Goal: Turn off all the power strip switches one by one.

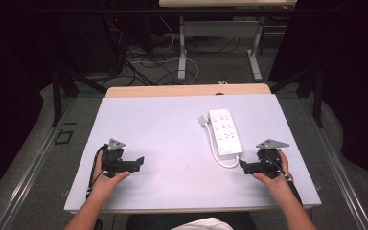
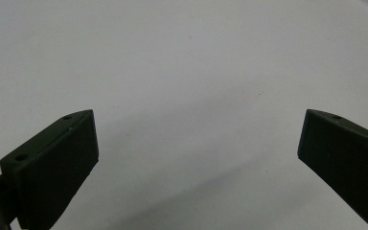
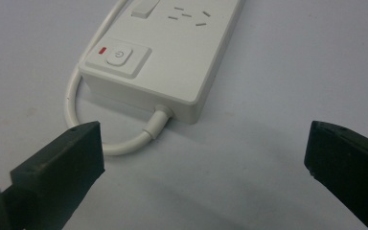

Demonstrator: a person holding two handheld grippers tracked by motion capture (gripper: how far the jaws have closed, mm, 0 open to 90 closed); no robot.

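**Rt gripper lined up on power strip's switch end, nothing gripped yet**

The white power strip (image 1: 225,131) lies flat on the white table (image 1: 172,124), right of centre, its long axis running away from the person. Its cable (image 1: 223,160) leaves the near end and is looped back along the left side to the plug (image 1: 203,120), which rests just beside the far end. In the right gripper view the switch (image 3: 119,56), w/ a red mark next to it, is seen at the near end, above the cable exit.

The right gripper (image 1: 247,166) is held near the strip's near end, apart from it; jaws are spread wide, nothing between them. The left gripper (image 1: 133,164) is parked well apart over bare tabletop, jaws likewise released and empty.

Step judged: approach for a grasp on the near end. For a clean grip, the jaws should be centred across the strip's width, pads (image 3: 67,158) set on the two long side walls, not on the cable loop, which sits just ahead of one pad and could be pinched. The switch is best kept clear of the pads.

Room: plenty of bare surface to the left & toward the person. The table's right edge is fairly near the strip, so any slide is better directed inward. The plug may be dragged along if the strip is moved.
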